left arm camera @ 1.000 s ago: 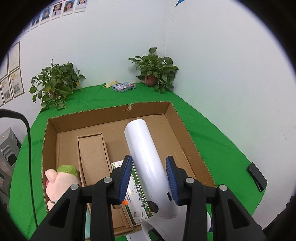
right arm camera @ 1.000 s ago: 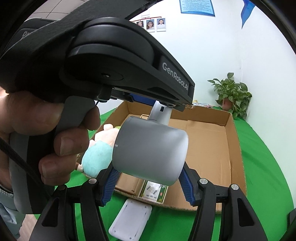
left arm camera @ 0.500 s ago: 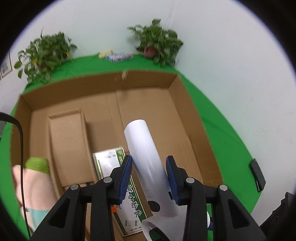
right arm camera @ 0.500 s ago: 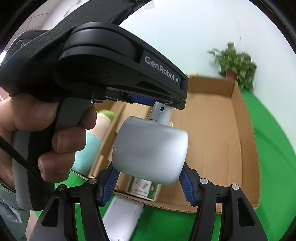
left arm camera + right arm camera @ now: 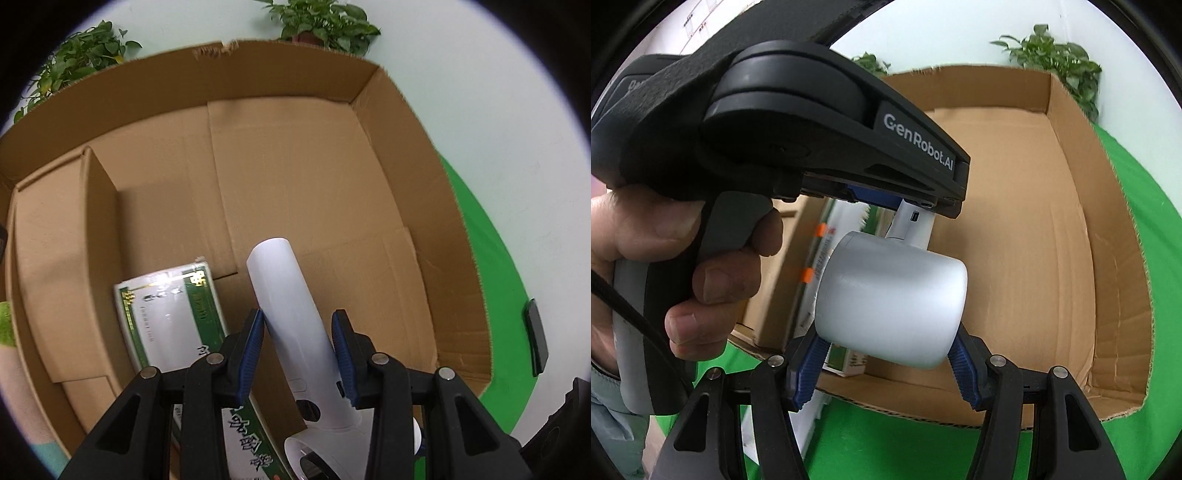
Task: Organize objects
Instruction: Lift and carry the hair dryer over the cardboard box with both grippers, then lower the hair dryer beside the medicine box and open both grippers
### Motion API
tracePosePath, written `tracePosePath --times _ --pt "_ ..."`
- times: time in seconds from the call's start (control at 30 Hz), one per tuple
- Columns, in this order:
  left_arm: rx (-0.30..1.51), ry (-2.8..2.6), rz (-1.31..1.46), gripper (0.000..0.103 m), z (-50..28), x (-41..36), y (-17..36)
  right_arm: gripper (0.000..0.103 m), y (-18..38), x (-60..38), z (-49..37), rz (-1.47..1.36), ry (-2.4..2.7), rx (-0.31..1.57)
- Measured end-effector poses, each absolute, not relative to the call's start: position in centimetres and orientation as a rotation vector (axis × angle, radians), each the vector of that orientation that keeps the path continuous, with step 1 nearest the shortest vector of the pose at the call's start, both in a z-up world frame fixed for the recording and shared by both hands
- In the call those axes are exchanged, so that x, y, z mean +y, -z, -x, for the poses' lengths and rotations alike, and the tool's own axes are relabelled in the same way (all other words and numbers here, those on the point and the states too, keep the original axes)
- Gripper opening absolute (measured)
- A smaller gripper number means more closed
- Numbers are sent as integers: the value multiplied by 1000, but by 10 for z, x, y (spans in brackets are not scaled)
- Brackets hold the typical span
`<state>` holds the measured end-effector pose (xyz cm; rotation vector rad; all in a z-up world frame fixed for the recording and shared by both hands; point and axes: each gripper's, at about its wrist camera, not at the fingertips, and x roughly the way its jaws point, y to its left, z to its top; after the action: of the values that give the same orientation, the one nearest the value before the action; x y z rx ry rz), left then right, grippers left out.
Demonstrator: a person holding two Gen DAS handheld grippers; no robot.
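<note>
Gripping one white hair dryer (image 5: 291, 317) between them, both claws are hanging over the open cardboard box (image 5: 421, 192). The left claw (image 5: 298, 345) is closing its blue pads on the dryer's long white handle, partly open around it, with the handle's round end pointing down toward the bare brown floor of the box. The right claw (image 5: 886, 363) is standing wider, its pads pressing on either side of the dryer's fat silver-grey barrel (image 5: 892, 304), which is lying crosswise between the fingers. In the right wrist view a person's hand (image 5: 676, 280) is wrapping around the black grip of the left claw's tool, marked GenRobot.AI, which is filling the upper left of that picture.

Inside the box, a white and green packet (image 5: 170, 314) with printed writing is lying flat just to the left of the dryer handle, partly under the left claw's finger. Beside that packet, further left, a smaller closed cardboard carton (image 5: 62, 266) is sitting along the box's left wall. The right half of the box floor is showing only cardboard.

Outside the box, a green cloth is covering the counter (image 5: 491, 273), and a small dark flat object (image 5: 535, 341) is lying on it near the right edge. Two leafy potted plants (image 5: 325, 22) are standing behind the box against the pale wall. A bit of a soft toy (image 5: 7, 328) with green on it is peeking in at the far left edge, too cut off to make out properly.
</note>
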<state>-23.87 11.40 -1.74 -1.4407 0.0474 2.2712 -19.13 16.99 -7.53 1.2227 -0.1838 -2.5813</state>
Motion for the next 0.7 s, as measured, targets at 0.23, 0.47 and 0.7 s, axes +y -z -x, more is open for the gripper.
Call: tracePosePath --times 0.23,0.47,0.7 --pt "74 -2233 1480 38 235 118 27 58 93 170 199 -1303 2516 -156" --pt "63 -2232 1469 38 226 106 15 58 93 165 201 -1333 2502 -118" --pt "-42 -2263 1409 38 217 75 -5 59 91 159 201 -1358 2478 -130"
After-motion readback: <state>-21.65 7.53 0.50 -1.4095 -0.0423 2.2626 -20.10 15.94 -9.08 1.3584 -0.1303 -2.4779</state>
